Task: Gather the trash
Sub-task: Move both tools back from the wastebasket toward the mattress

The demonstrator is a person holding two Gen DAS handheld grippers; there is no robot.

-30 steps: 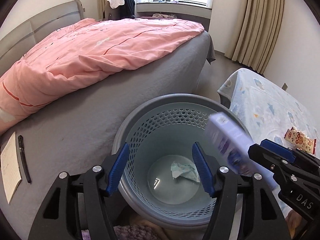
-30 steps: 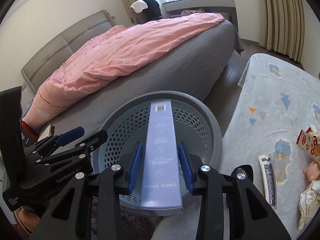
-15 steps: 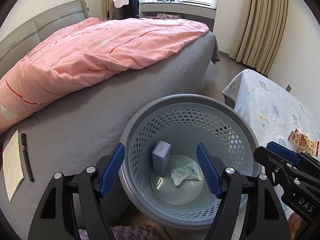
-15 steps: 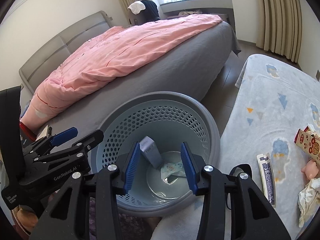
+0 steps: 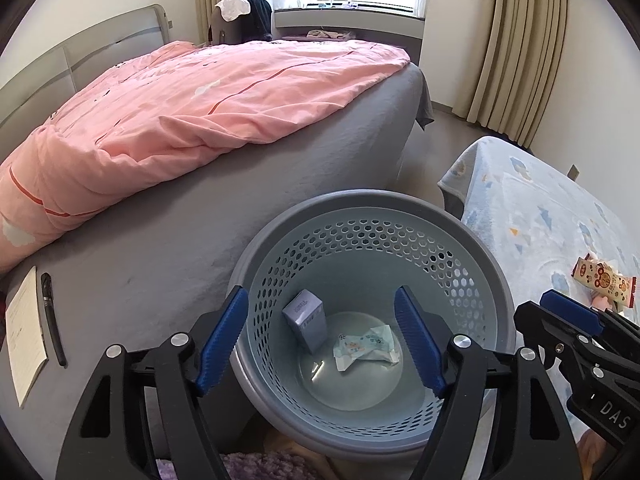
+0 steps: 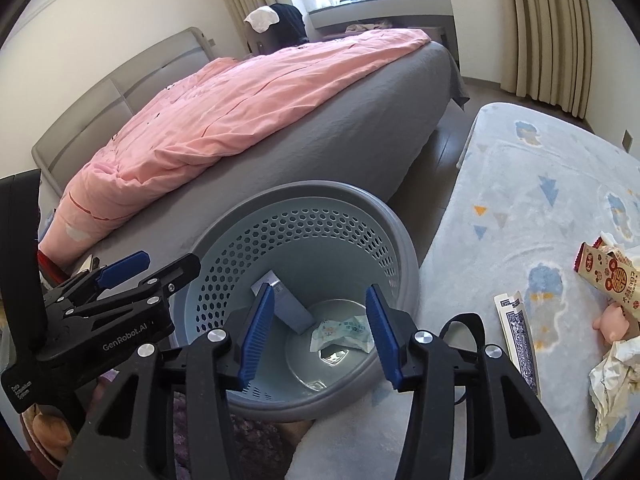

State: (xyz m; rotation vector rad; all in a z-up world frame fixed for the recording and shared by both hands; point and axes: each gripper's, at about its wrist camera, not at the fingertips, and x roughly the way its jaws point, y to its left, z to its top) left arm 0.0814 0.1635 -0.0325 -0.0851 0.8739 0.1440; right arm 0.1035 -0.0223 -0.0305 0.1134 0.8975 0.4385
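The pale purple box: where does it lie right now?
In both wrist views the pale purple box leans inside the basket, left of the crumpled wrapper.

The basket is smooth grey plastic with a perforated wall and a glossy floor. Inside it lie a matt cardboard box and a crinkled printed wrapper. Beside the basket, the bed carries matt grey cloth under a soft, creased pink quilt.

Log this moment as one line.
basket: box, wrapper inside | left gripper: open, empty | right gripper: jaws just opening, empty | rug: trash left
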